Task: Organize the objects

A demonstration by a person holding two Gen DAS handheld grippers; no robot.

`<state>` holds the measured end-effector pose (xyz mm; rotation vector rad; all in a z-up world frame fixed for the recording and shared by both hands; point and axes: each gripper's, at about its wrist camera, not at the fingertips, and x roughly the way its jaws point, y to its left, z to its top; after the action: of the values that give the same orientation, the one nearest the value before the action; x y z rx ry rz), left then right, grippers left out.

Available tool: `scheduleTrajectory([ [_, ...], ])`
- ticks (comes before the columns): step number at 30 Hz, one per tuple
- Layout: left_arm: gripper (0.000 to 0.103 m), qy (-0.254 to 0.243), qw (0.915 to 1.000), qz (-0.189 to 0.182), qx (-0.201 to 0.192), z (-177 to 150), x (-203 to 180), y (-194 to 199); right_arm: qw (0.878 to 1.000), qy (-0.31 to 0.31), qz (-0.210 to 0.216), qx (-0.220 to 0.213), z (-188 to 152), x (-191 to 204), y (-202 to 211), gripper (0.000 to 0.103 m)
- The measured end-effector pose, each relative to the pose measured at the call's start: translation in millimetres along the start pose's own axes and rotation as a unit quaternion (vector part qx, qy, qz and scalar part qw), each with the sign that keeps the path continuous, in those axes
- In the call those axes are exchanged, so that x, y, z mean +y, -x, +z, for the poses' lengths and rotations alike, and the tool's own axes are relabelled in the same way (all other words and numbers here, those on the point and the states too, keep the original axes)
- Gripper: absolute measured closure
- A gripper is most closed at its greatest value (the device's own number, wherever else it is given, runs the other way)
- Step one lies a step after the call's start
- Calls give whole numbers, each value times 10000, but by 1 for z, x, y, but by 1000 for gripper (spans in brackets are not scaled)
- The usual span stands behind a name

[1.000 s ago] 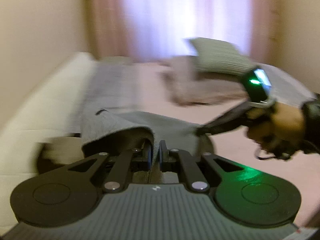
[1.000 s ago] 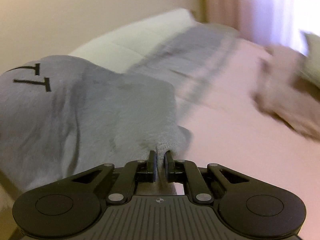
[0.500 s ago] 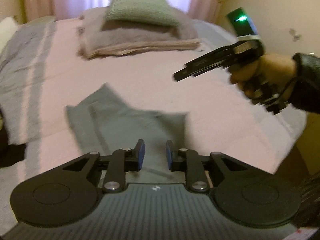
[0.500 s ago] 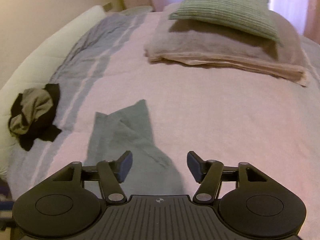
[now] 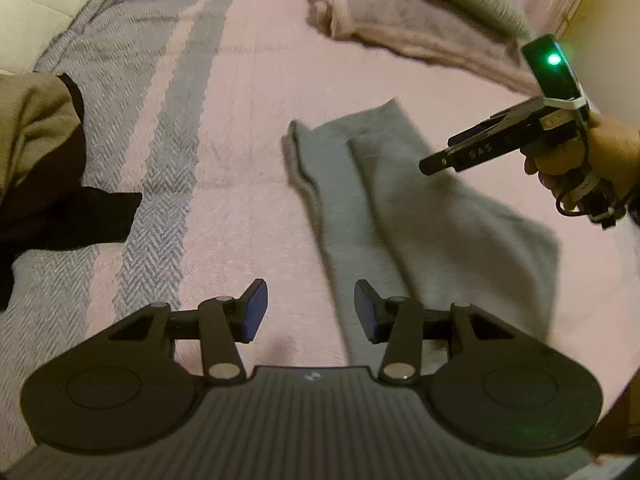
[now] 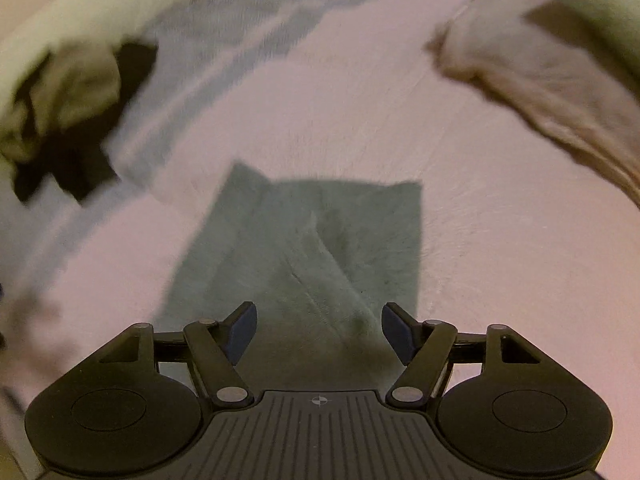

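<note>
Left wrist view: my left gripper (image 5: 310, 306) sits at lower centre, its 2 fingers spread wide with nothing between them. The grey cloth (image 5: 420, 216) lies flat on the pink bedspread (image 5: 248, 128), centre to right of the frame, with a lengthwise fold ridge; its near edge runs under my right-hand finger. My right gripper (image 5: 430, 166) enters from the right edge, held in my right hand (image 5: 576, 160), hovering above the cloth; a green light glows on its top. A black-and-olive garment pile (image 5: 44, 160) sits at the left edge. A beige blanket (image 5: 392, 12) lies at upper right.

Right wrist view, blurred: my right gripper (image 6: 316, 334) has its 2 fingers spread apart, empty. The grey cloth (image 6: 312, 240) lies at centre frame just beyond them. Garment pile (image 6: 68, 108) at upper left, blanket (image 6: 532, 76) at upper right.
</note>
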<state>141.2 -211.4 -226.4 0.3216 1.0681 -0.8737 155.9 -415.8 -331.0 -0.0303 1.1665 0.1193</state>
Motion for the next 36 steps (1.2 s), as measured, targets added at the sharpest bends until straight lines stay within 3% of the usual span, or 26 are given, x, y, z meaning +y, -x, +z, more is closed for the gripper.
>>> scheduleTrajectory([
  [3,61,-83,9999,-1,58,0,5,-25,9993,241,-175,208,-5,-5,-39,38],
  [4,61,-89,9999,-6,103,0,6,-31,9993,237,-117,259,-7,-11,-44,43],
  [5,61,-93,9999,-18,132,-1,7,-37,9996,171,-28,242,-11,-14,-47,62],
  [6,61,-98,9998,-42,160,-1,7,-41,9997,120,-16,218,-13,-15,-47,90],
  [7,61,-117,9997,-60,193,-2,6,-42,9997,79,-42,224,-16,-19,-44,99],
  [11,61,-253,9993,-50,283,1,-7,-46,9999,-93,71,-107,-31,-28,1,101],
  [16,58,-232,9994,144,189,7,-24,-34,9973,-288,-305,-596,-70,-51,97,101],
  [19,56,-74,9993,339,136,7,-33,-28,9941,-515,-666,-687,-115,-83,156,101],
  [23,56,219,9984,511,96,3,-51,-20,9906,-945,-940,-313,-199,-138,205,101],
  [30,48,600,9968,536,-19,-17,-96,-4,9710,-1741,-1587,403,-312,-210,230,101],
  [33,43,704,9966,422,118,-34,-112,-10,9607,-2174,-1499,855,-337,-231,227,100],
  [36,42,700,9965,342,317,-52,-121,-24,9629,-1815,-1799,861,-329,-216,230,91],
])
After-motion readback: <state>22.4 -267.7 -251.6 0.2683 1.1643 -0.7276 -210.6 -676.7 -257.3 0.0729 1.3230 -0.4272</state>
